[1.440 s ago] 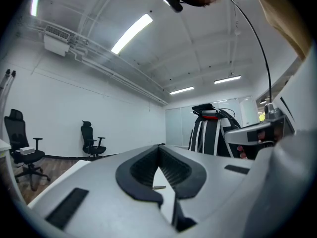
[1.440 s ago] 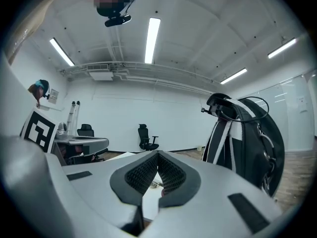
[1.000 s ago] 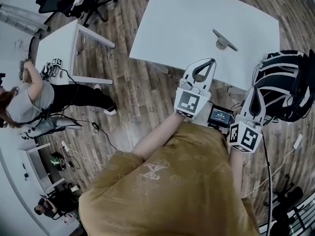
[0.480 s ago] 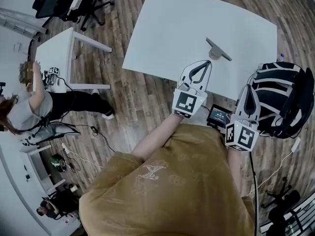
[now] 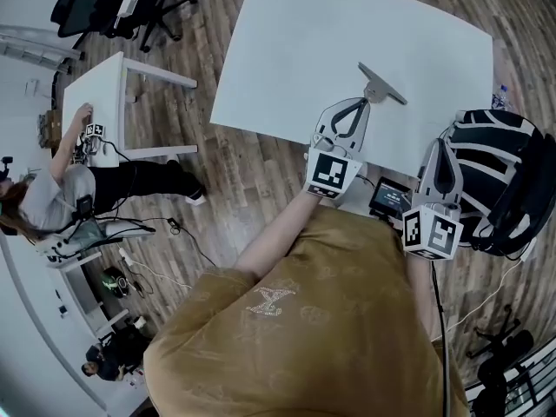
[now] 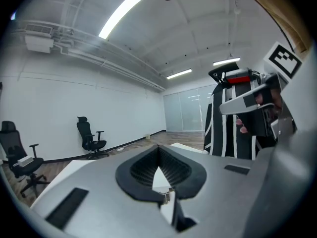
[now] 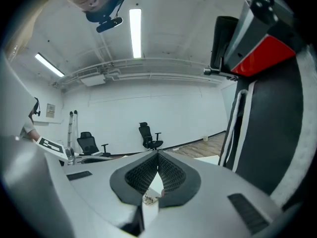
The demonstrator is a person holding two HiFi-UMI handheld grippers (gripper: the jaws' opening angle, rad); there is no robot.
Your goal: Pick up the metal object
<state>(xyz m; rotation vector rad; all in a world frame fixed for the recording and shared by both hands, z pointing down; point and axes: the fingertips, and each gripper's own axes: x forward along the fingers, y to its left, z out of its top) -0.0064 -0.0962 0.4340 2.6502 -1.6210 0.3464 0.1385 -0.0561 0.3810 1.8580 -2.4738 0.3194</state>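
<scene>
The metal object (image 5: 383, 84) lies on the white bench (image 5: 295, 50), toward its near right side. Your left claw (image 5: 362, 103) is just beside it, tips pressed together on nothing. Your right claw (image 5: 438, 145), off the bench's near edge next to a black-and-white striped thing (image 5: 508, 176), is likewise pressed together and empty

Open-plan office or lab room: wood-plank floor (image 5: 228, 174), white tables (image 5: 330, 50), black swivel chairs (image 5: 85, 5), ceiling strip lights (image 6: 119, 15), bare white walls (image 6: 59, 98), glass partition (image 6: 189, 111), loose floor cables (image 5: 165, 229), person (image 5: 52, 194) at side desk (image 5: 102, 94)
</scene>
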